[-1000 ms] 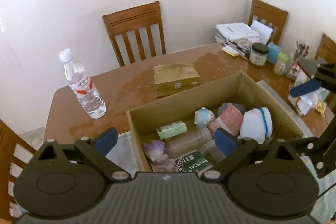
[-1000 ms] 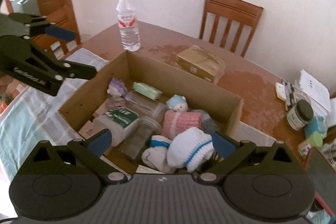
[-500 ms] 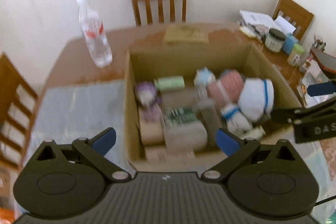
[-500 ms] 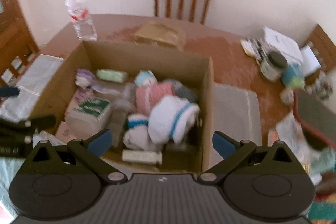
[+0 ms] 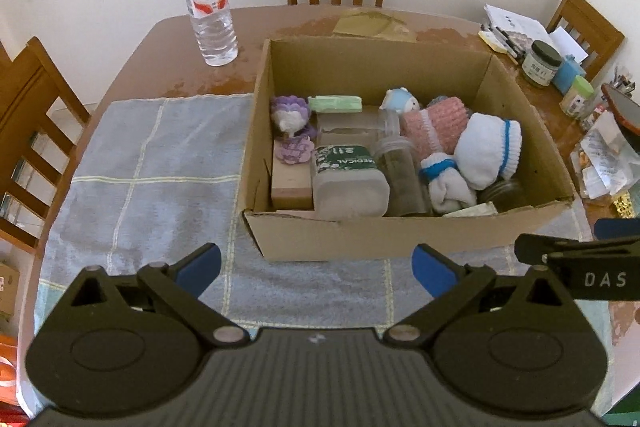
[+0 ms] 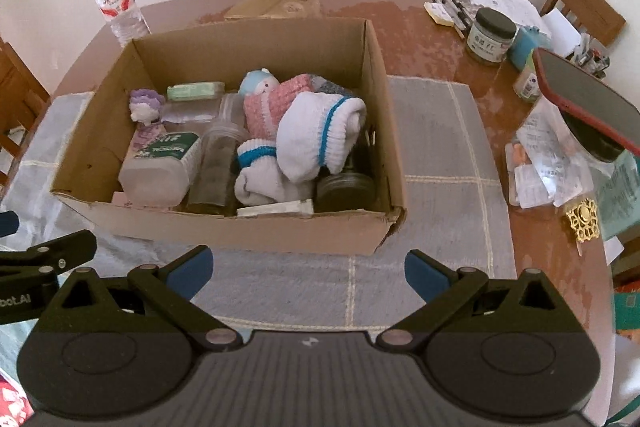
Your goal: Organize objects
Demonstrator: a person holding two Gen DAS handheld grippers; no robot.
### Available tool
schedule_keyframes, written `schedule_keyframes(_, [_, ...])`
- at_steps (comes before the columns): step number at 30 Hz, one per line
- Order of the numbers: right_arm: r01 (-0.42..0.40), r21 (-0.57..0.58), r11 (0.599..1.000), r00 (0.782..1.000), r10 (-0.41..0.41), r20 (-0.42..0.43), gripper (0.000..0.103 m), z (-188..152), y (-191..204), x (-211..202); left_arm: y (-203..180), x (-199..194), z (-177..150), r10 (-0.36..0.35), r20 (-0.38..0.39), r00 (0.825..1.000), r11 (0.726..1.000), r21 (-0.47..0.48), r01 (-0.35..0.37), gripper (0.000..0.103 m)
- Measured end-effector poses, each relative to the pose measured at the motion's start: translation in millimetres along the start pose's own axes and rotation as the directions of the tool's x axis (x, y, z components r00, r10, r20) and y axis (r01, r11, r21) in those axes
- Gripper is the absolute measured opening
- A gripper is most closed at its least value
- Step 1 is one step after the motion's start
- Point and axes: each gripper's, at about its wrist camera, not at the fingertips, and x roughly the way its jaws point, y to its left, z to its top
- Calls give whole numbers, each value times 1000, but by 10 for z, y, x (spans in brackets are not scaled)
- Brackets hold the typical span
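A plain white-walled dining room, a round wooden table (image 5: 168,39) with chairs drawn up around it, and a grey checked cloth (image 5: 160,163) spread over the near half. On that cloth sits the open cardboard box (image 5: 400,235), and everything soft or small seems gathered inside it: a rolled white sock with a blue band (image 5: 490,149), a pink knitted piece (image 5: 434,127), a little blue-capped doll (image 5: 400,99), a green bar (image 5: 336,103), a purple flower toy (image 5: 290,113), a tub with a green "Medical" label (image 5: 348,175) lying on its side, and a clear jar (image 5: 400,171) beside it.

Both grippers have pulled back in the last second. A moment ago they hung close over the box at slanted angles; now the left gripper (image 5: 316,267) and the right gripper (image 6: 308,265) hover side by side in front of its near wall, squared up to it, each with its jaws spread wide and nothing between them. That fits a settling-in before reaching, or equally a step back from a box just filled; I can't say which.

Outward from the box: a water bottle (image 5: 210,15) stands upright at the left, a flat brown packet (image 5: 372,25) behind, and at the right a dark-lidded jar (image 6: 490,35), papers and a red-cased phone (image 6: 588,99).
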Motion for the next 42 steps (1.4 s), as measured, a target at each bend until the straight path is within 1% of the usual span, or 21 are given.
schedule_keyframes(2, [-4,7,1000,1000,4,3,103,0,11,-51,-9,-31,8,-8,0,1000,1000,4,8,101])
schedule_keyframes(5, [-9,12,1000,1000,9,10,103,-4,29,-118,-27,-64,19,2,2,1000,1000,12,-2,101])
schedule_keyframes(11, [-7,12,1000,1000,6,26,103,-3,48,-201,-22,-107,29,0,6,1000,1000,12,0,101])
schedule_keyframes(27, [-2,12,1000,1000,2,30,103,-12,57,-225,-23,-135,23,-5,7,1000,1000,11,5,101])
schedule_keyframes(42, [1,13,1000,1000,-1,31,103,-7,10,-238,-86,-161,48,-3,7,1000,1000,31,3,101])
